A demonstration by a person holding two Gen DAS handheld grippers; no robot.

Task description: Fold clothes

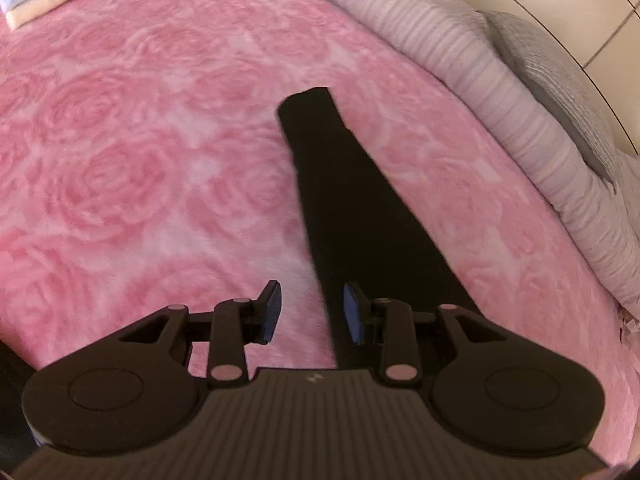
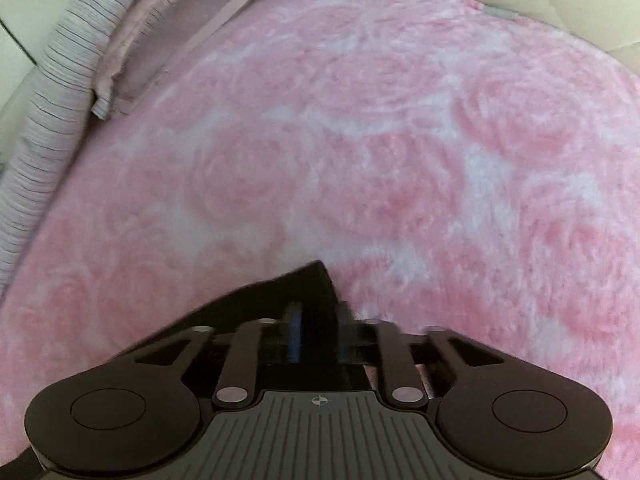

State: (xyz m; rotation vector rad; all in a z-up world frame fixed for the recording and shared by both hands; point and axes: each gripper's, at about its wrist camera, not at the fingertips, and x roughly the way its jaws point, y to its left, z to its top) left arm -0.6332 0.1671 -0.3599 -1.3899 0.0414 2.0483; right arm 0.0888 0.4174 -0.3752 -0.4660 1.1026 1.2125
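While the black garment [image 1: 352, 216] lies stretched from the centre of the left wrist frame down to its lower middle on the pink blanket [image 1: 140, 152], the left gripper [image 1: 310, 312] hangs part open, gripping nothing; low in the right frame the right gripper [image 2: 318, 334] straddles a garment corner, but blur hides whether its pads press it
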